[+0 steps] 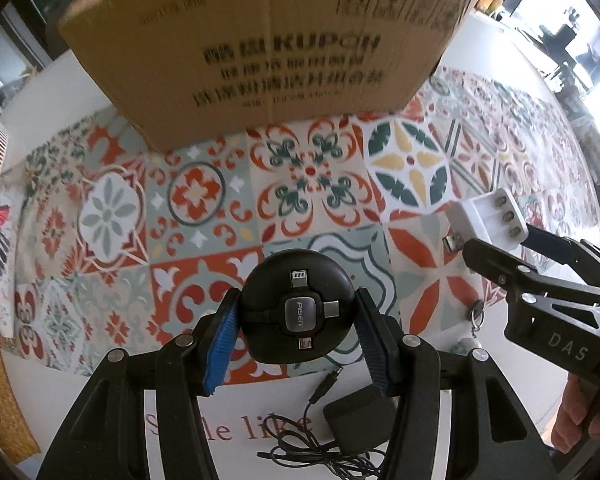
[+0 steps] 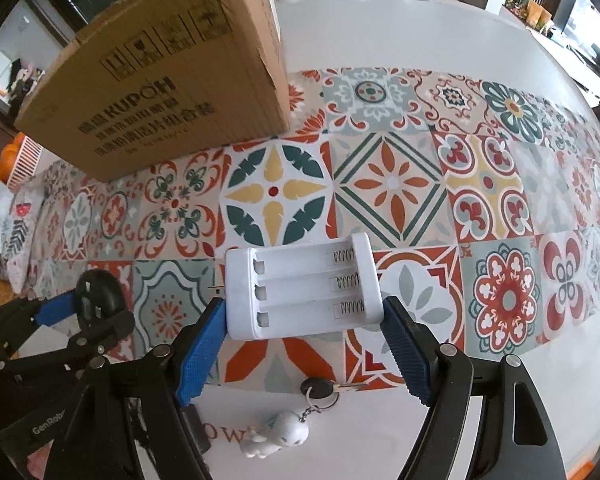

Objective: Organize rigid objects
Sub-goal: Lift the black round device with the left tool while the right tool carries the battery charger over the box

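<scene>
My left gripper (image 1: 298,314) is shut on a round black cable reel (image 1: 296,304) marked PISEN, held above the patterned cloth; it also shows in the right wrist view (image 2: 98,296). My right gripper (image 2: 304,320) is shut on a white battery charger (image 2: 300,290) with three empty slots; the charger shows at the right of the left wrist view (image 1: 488,218). A brown cardboard box (image 1: 260,40) stands ahead of both grippers, also in the right wrist view (image 2: 160,80).
A black adapter with a tangled cable (image 1: 356,416) lies on the white table below the left gripper. A key with a white figurine keychain (image 2: 280,432) lies below the right gripper. The patterned tile cloth (image 2: 380,184) covers the table.
</scene>
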A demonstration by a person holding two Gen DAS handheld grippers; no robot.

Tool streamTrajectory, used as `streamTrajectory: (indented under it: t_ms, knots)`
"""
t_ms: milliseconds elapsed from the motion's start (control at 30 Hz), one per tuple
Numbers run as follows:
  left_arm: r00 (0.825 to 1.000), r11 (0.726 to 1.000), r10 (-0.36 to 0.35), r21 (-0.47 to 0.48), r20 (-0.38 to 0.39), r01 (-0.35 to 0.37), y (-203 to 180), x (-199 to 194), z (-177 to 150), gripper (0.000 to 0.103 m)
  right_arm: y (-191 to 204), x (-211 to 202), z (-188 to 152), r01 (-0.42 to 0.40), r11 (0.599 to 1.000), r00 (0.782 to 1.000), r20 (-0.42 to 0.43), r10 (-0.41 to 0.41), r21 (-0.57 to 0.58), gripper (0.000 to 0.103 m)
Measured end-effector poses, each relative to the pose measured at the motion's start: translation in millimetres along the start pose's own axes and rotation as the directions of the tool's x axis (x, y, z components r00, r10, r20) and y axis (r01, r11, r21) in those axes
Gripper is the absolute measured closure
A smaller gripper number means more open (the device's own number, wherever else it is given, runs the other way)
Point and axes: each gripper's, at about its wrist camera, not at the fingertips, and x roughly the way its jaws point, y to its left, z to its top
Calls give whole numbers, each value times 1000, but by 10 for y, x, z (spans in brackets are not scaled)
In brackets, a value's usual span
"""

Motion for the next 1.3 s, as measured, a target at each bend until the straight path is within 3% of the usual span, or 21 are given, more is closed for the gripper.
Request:
streamTrajectory:
  t_ms: [600,1033,1300]
  knots:
    - [982,1000,19,-19,190,-15,76,-789,89,48,166,-537,257,-18,999,987,159,22,-28,25]
    - [947,1000,13,-22,322,-6,216,-1327,224,48,379,-1056,447,-25,997,955,294,45,-69,25]
    - [932,1000,11,-13,361,-6,284,-1508,335,48,487,-1247,600,-36,995,939,337,66,-93,25]
